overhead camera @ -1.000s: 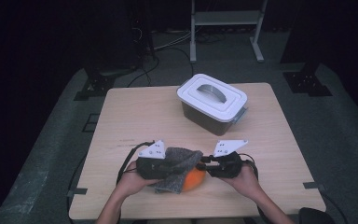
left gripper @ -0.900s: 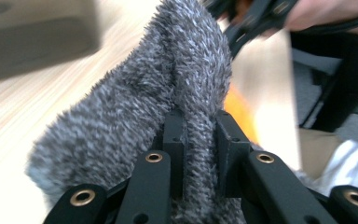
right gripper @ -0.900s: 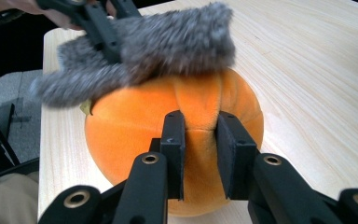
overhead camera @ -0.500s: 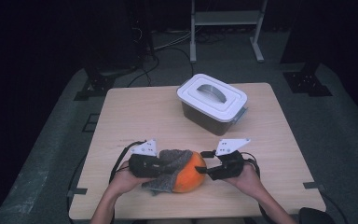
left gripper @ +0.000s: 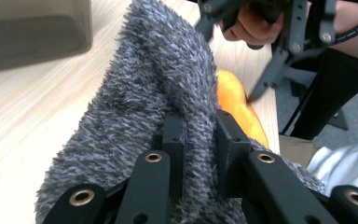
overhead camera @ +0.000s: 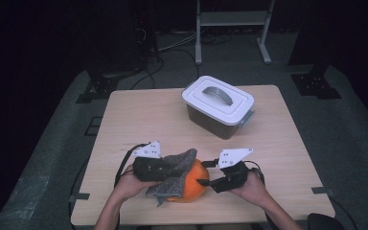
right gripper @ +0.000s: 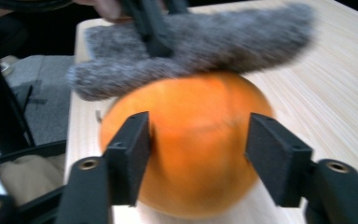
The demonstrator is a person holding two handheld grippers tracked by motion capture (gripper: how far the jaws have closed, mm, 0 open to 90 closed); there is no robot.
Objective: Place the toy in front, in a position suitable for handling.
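A grey fuzzy cloth (overhead camera: 179,163) lies draped over the left top of an orange ball (overhead camera: 191,187) near the table's front edge. My left gripper (overhead camera: 170,168) is shut on a fold of the cloth (left gripper: 158,84); the left gripper (left gripper: 200,126) pinches it tightly, with the ball (left gripper: 235,98) just beyond. My right gripper (overhead camera: 204,173) faces the ball from the right. Its jaws have just been opening, and the right gripper (right gripper: 198,149) stands wide with its pads close in front of the ball (right gripper: 196,116), not pressing it. The cloth (right gripper: 205,42) rests on top.
A clear plastic box (overhead camera: 218,103) with a white handled lid stands at the table's back right; its wall (left gripper: 32,28) is near the cloth. Bare wooden tabletop (overhead camera: 139,120) lies to the left. A metal stand (overhead camera: 232,28) and cables are on the floor behind.
The right gripper's jaws have spread apart. The cloth has slid left with the left gripper, uncovering more of the orange ball.
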